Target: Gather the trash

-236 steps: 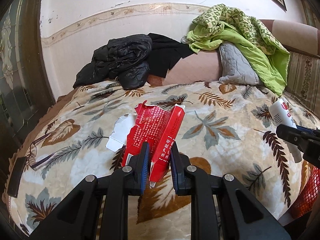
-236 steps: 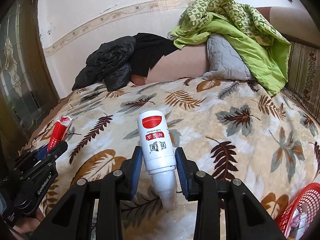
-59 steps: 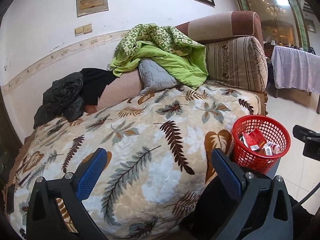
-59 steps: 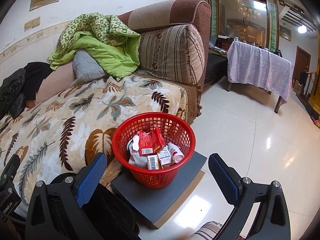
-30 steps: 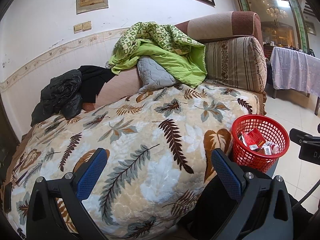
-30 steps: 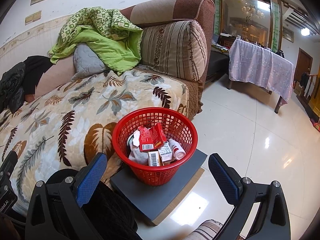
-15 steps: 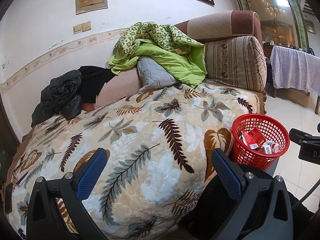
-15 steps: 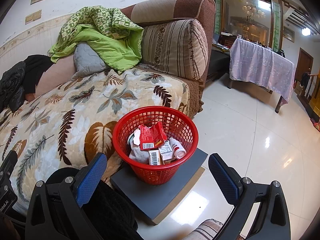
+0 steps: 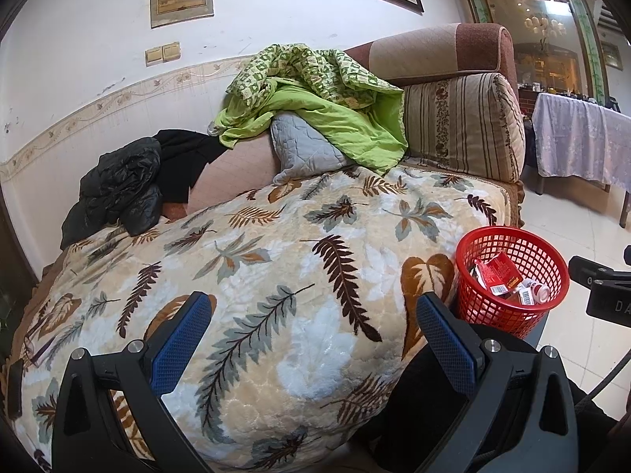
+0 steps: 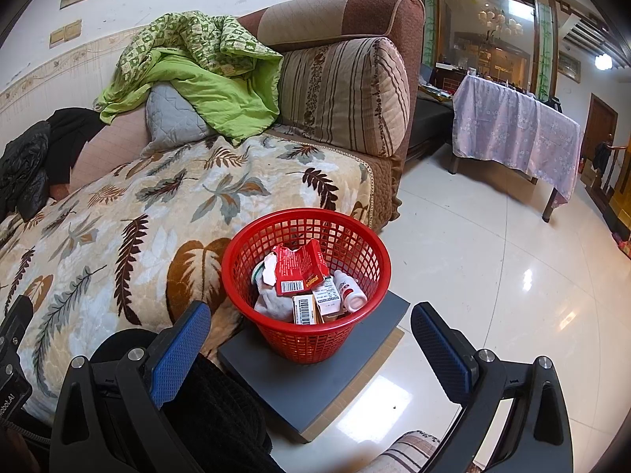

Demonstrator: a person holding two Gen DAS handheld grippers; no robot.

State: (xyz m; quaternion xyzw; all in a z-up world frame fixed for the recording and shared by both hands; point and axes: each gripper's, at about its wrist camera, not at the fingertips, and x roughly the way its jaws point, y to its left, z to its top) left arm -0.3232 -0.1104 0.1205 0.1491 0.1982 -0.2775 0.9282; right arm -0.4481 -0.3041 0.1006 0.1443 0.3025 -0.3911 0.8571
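A red mesh basket (image 10: 256, 242) (image 9: 483, 315) stands on a grey board (image 10: 335, 378) beside the sofa's front edge. Inside lie a torn red carton (image 10: 297, 270) (image 9: 499, 272), a white bottle with a red label (image 10: 349, 289) (image 9: 538, 289), small barcoded boxes (image 10: 305, 311) and a pale crumpled cloth (image 10: 272, 303). My right gripper (image 10: 309, 343) stands open just in front of the basket, nothing between its blue pads. My left gripper (image 9: 311, 335) is open too, held over the leaf-patterned blanket (image 9: 236, 276), left of the basket.
A green quilt (image 9: 315, 98), a grey cushion (image 9: 303, 149) and black jackets (image 9: 126, 181) lie at the back of the sofa. A striped bolster (image 10: 347, 94) closes its right end. A cloth-covered table (image 10: 516, 126) stands across the glossy tiled floor (image 10: 493, 256).
Since about eight seconds ago both grippers let go of the red carton and the white bottle, which now lie in the basket. Over the last second both views have barely shifted.
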